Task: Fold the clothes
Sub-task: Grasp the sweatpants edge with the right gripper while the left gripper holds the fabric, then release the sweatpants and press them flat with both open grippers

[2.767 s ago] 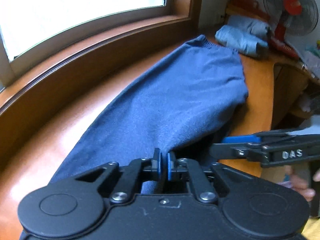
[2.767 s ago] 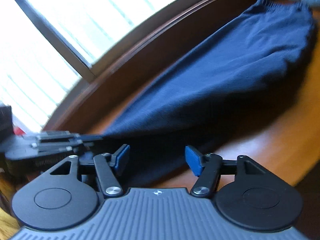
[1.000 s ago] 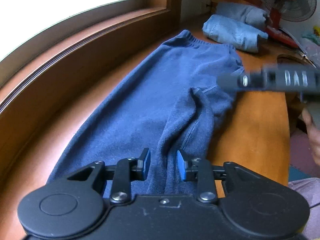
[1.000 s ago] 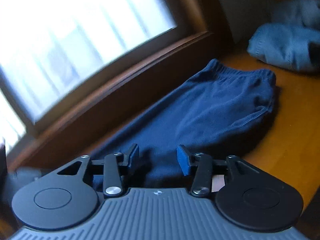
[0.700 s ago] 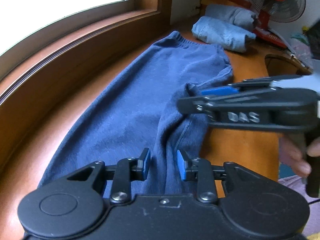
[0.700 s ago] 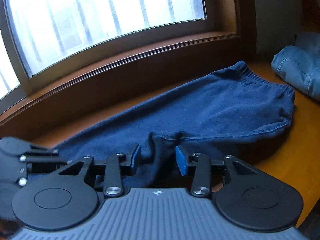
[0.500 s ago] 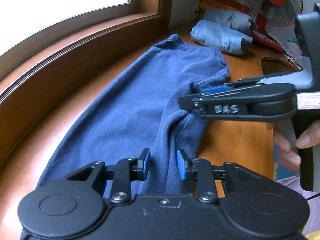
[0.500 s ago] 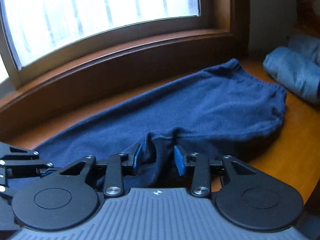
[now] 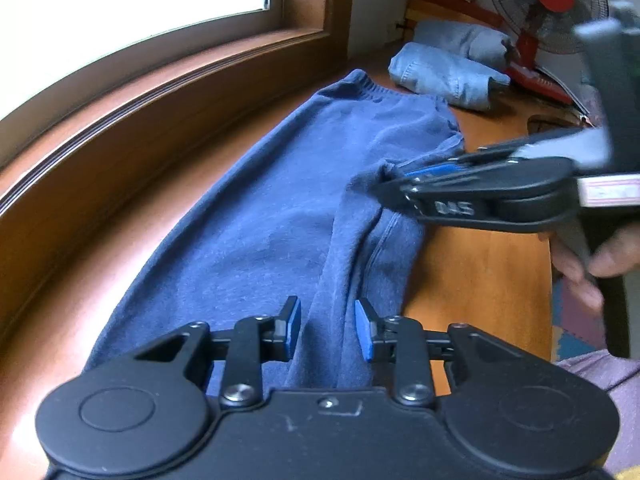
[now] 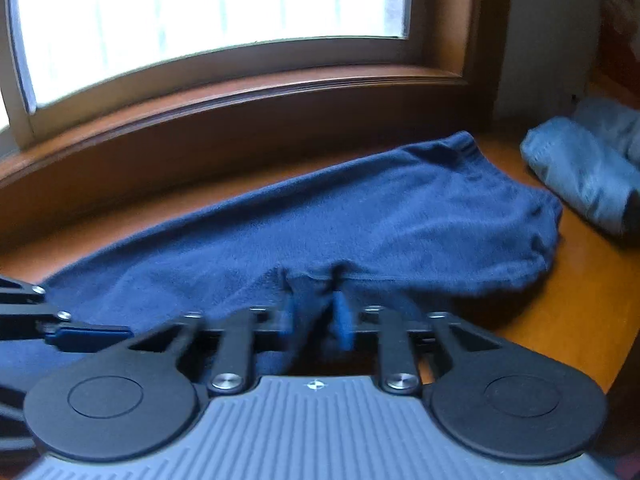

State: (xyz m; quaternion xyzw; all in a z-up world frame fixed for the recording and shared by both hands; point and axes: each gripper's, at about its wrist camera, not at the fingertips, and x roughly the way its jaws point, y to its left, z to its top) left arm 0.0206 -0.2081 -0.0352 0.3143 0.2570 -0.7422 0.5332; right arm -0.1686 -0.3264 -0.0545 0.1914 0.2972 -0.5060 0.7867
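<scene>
Fingers of the left gripper [image 9: 328, 330], blue-padded, stand parted astride a raised ridge of the trousers [image 9: 280, 216] without pinching it. Fingers of the right gripper [image 10: 316, 320], also blue-padded, are clenched on a bunched fold at the near edge of the same garment; from the left wrist view this gripper [image 9: 394, 176] reaches in from the right, held by a hand [image 9: 588, 268]. Navy, fleecy, with a ribbed waistband at the far end, the trousers lie lengthwise on the glossy wooden table [image 9: 480, 276] beside a curved wooden sill [image 10: 240, 108]. Beyond them rest rolled denim jeans [image 9: 444, 70] and a round-caged fan [image 9: 548, 4].
</scene>
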